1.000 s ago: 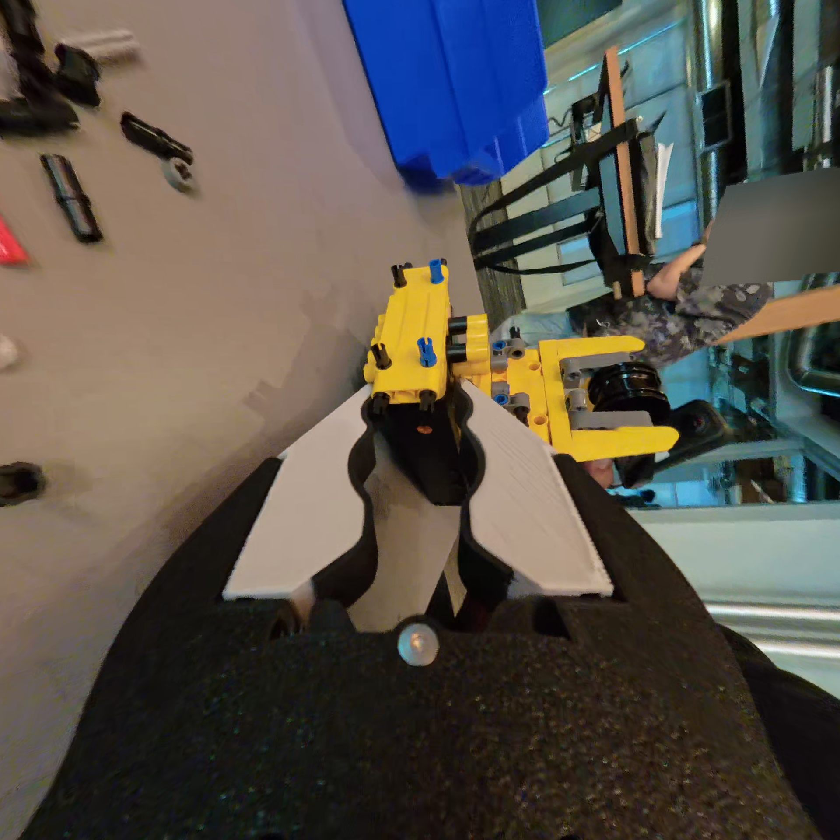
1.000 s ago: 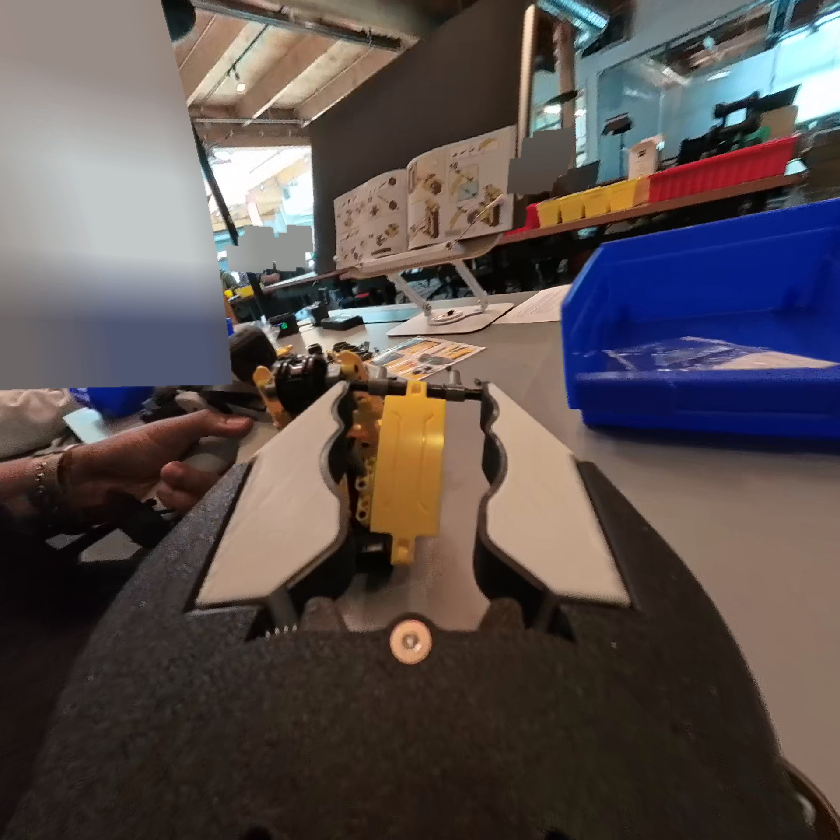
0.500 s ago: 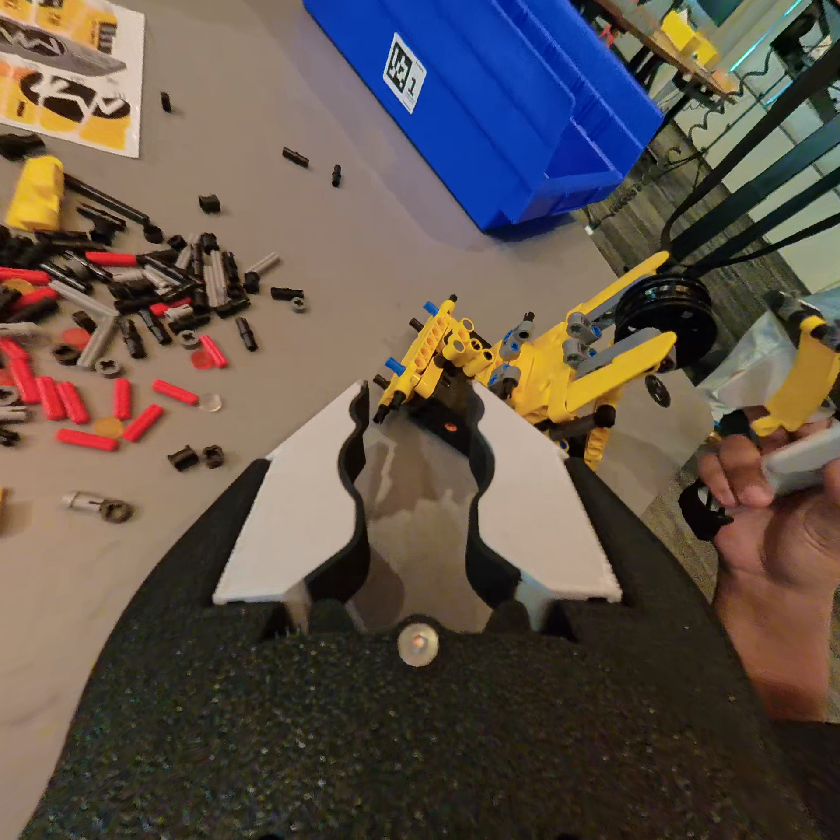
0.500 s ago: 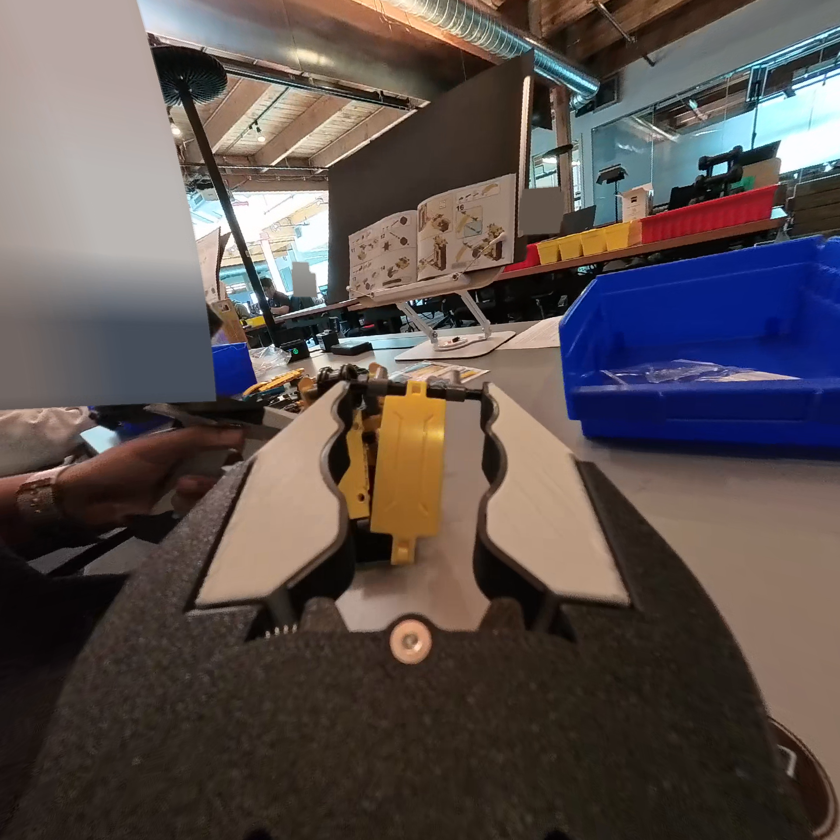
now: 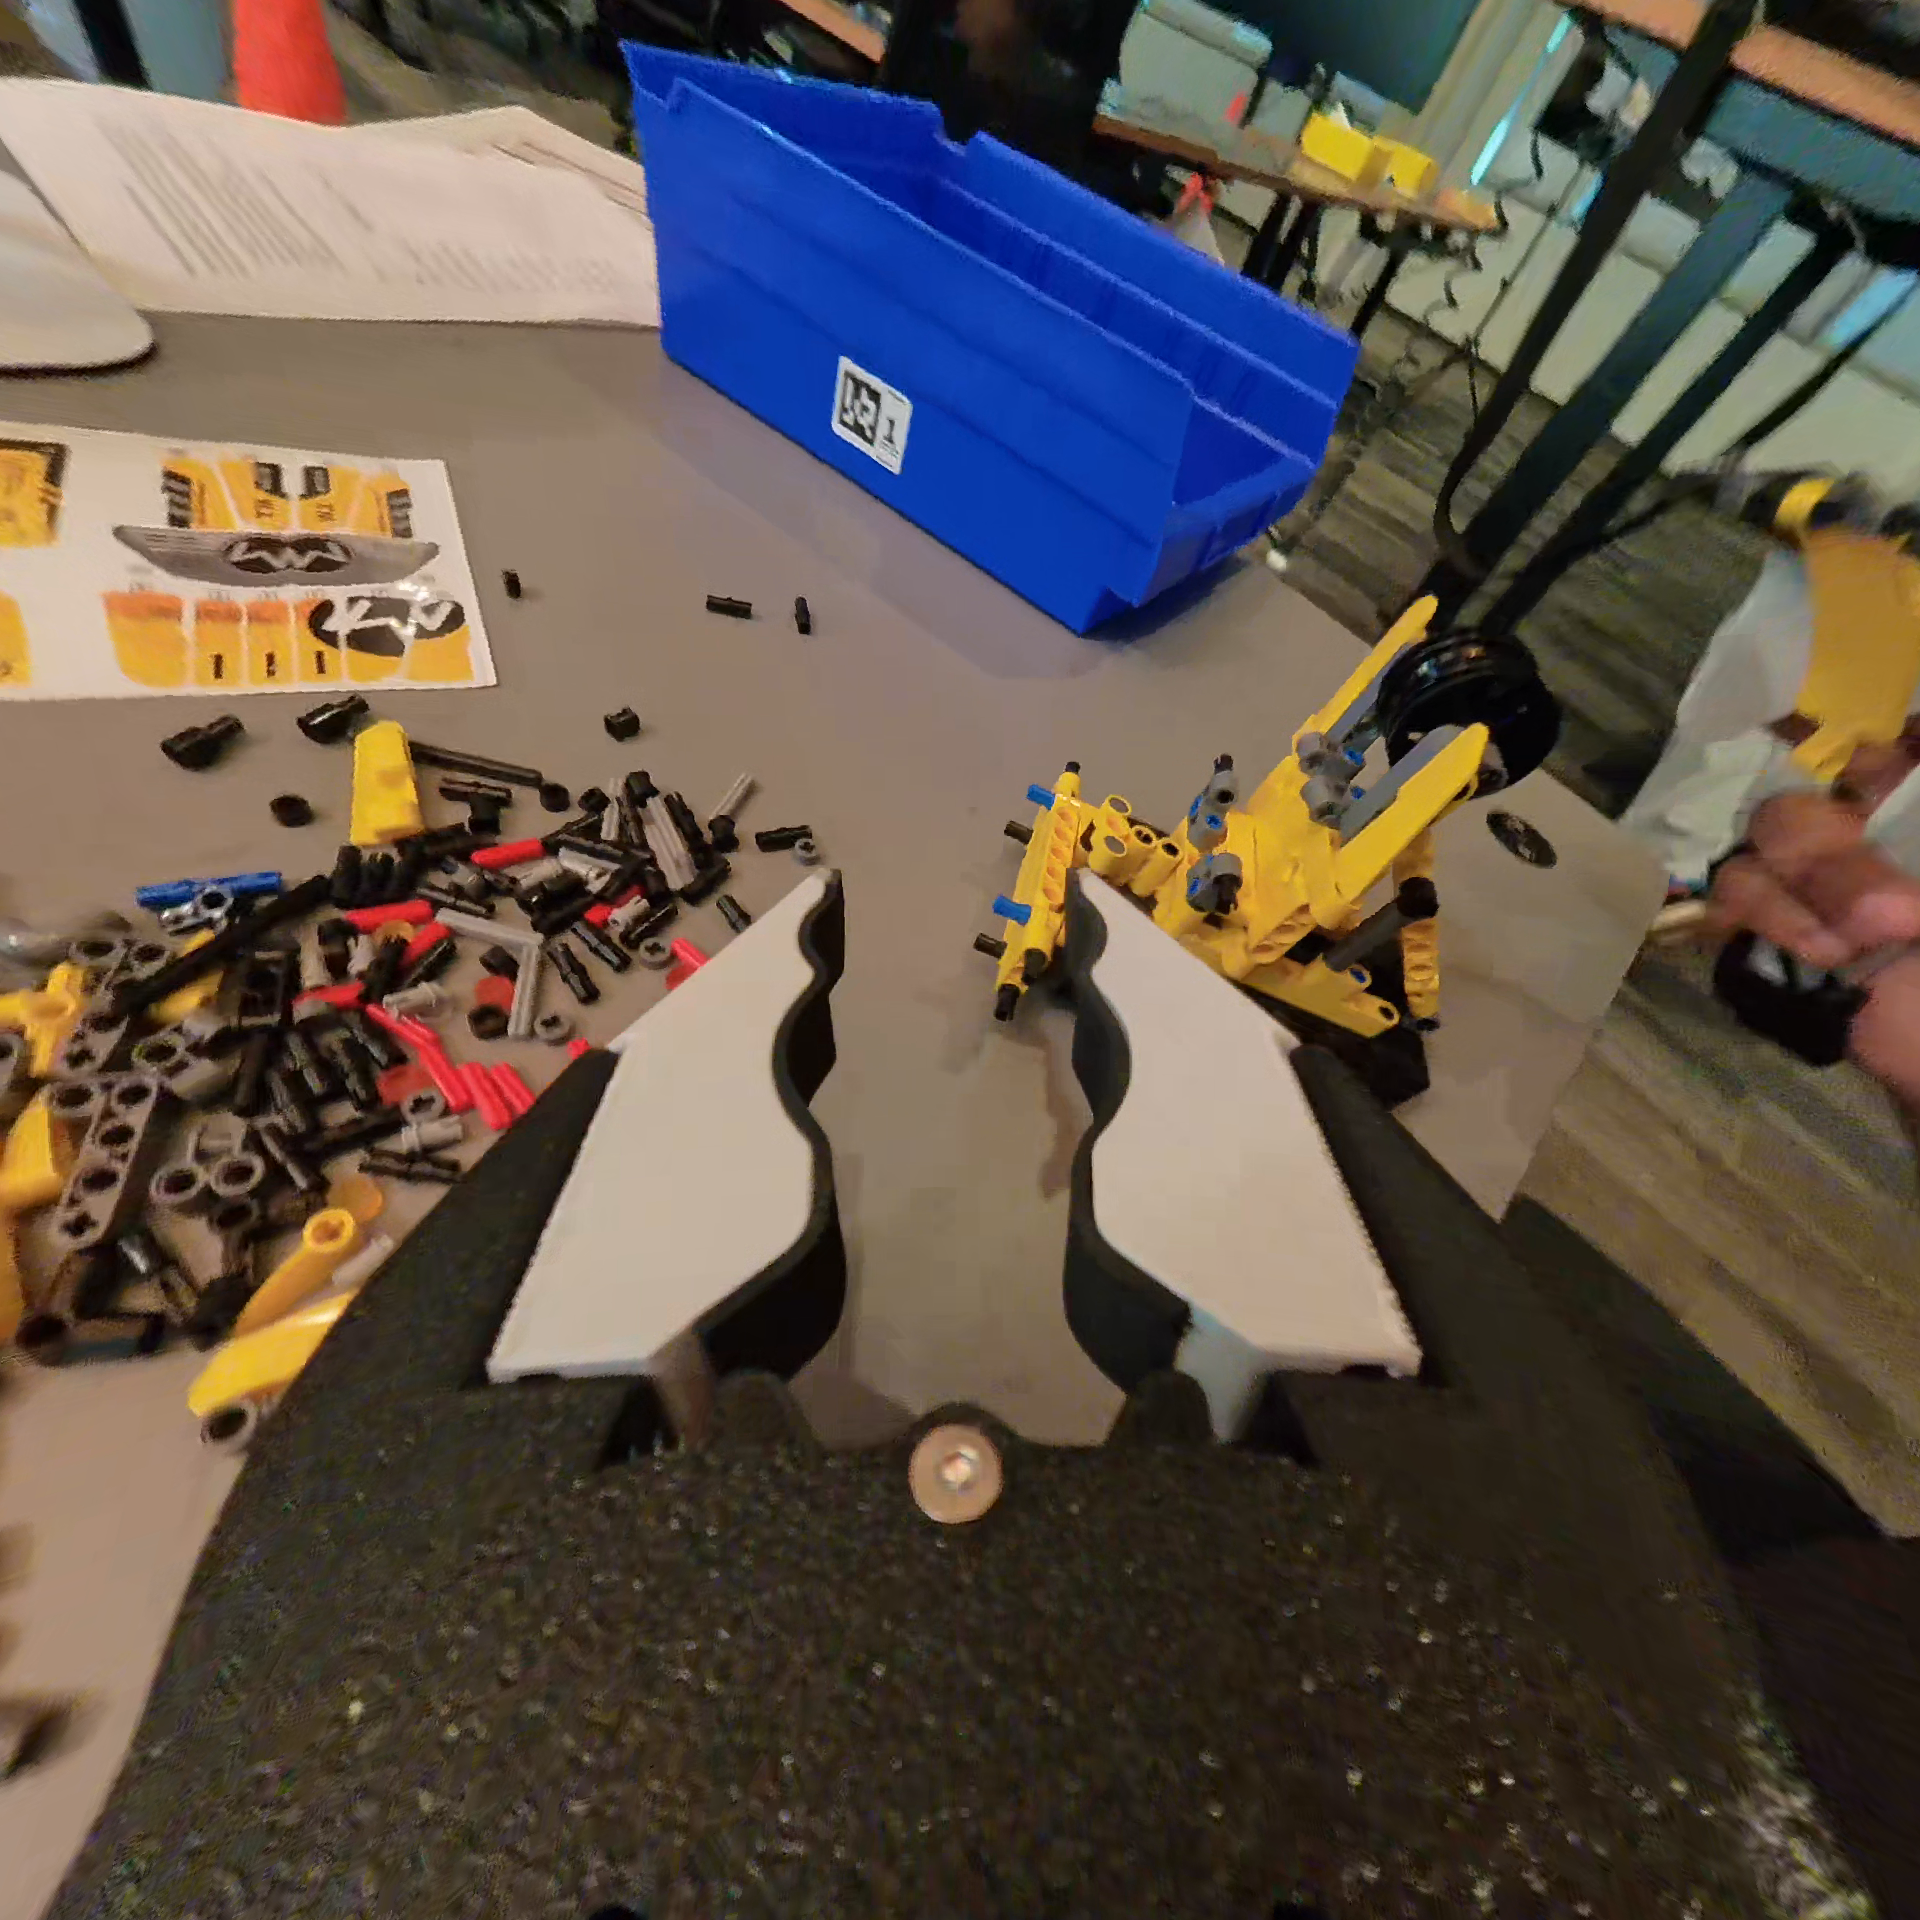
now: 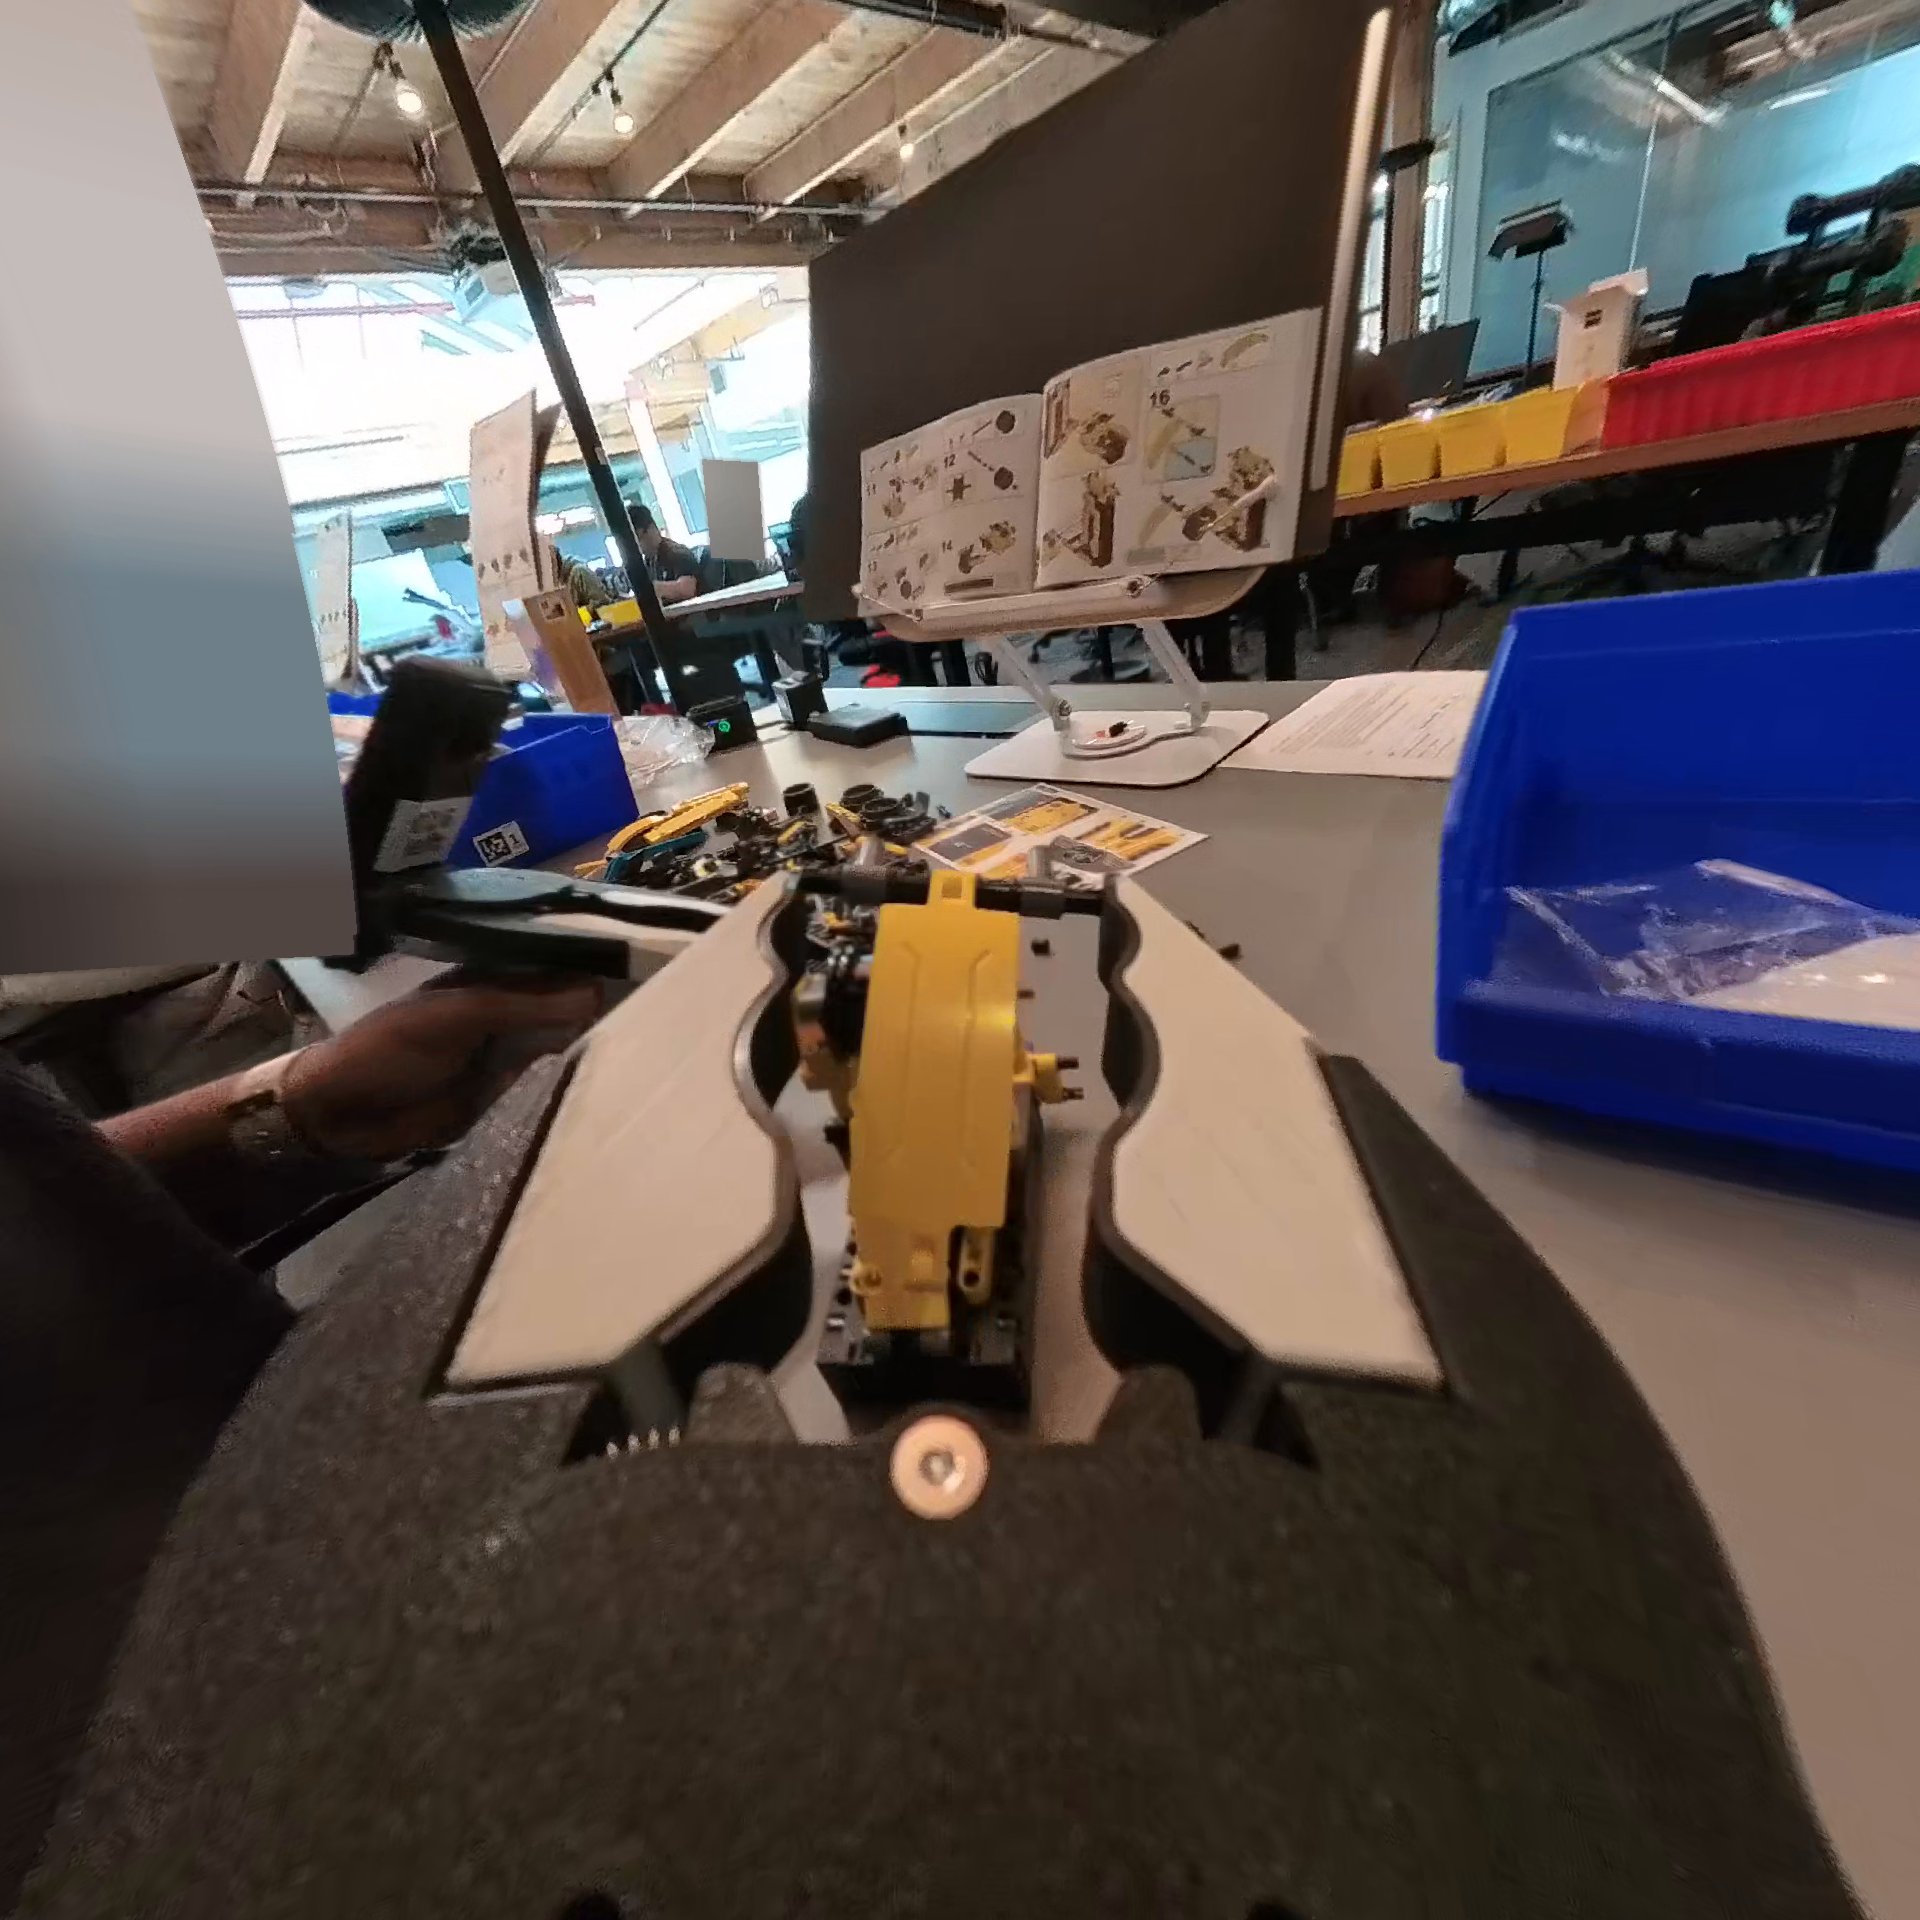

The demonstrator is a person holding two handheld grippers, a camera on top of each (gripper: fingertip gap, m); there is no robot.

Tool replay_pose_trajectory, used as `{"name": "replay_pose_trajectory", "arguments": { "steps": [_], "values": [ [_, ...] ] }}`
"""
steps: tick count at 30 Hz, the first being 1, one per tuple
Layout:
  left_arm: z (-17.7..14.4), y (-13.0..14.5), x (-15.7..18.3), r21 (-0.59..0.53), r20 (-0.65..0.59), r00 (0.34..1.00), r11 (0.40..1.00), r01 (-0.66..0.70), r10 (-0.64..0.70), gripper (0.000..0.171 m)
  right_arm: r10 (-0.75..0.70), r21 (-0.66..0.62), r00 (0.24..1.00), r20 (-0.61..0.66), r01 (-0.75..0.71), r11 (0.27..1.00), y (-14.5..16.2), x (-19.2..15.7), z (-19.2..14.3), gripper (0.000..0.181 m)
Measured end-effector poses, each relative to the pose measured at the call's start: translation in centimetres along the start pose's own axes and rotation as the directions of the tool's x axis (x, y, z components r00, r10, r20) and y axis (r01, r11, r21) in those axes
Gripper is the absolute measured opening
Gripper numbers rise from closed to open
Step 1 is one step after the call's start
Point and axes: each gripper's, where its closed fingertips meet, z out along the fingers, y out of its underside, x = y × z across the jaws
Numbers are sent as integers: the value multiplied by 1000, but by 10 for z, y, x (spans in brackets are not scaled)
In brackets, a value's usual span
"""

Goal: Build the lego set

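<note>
On the left of the grey counter [image 5: 914, 644] lies a sticker sheet [image 5: 239, 571] above a loose heap of black, red, grey and yellow building pieces [image 5: 343, 997]. Over bare counter just right of that heap, the left hand-held gripper [image 5: 951, 904] hangs with its jaws spread wide and nothing between them. Its right fingertip [image 5: 1101, 914] sits just beside the near end of a yellow toy-brick model [image 5: 1247, 883] standing on the counter, a black wheel [image 5: 1475, 707] at its far end; whether tip and model touch cannot be told. Behind stands a blue bin [image 5: 997, 343]. At far right, blurred, is a person's hand [image 5: 1829, 914].

In the right wrist view, an open instruction booklet [image 6: 1081, 488] rests on a stand across the counter. The right hand-held gripper [image 6: 945, 904] carries a yellow brick assembly [image 6: 935, 1122] lengthwise between its fingers, jaws part closed, with a gap showing on the right side.
</note>
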Motion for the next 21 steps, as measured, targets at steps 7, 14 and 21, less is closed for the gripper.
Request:
{"name": "replay_pose_trajectory", "arguments": {
  "steps": [7, 14, 21],
  "values": [
    [23, 4, 30, -93, -297, 948, 984, -151, 118, 42, -23, -143, 1000, 16, 25, 989, -29, -28, 44, 56],
    [36, 18, 19, -185, -229, 963, 964, -190, 145, 42, -47, -549, 999, 24, 52, 834, 0, -48, 103, 56],
    [38, 40, 15, -367, -261, 944, 925, 94, -200, 36, -88, -834, 995, -51, 6, 552, 35, -34, 123, 56]
  ]
}}
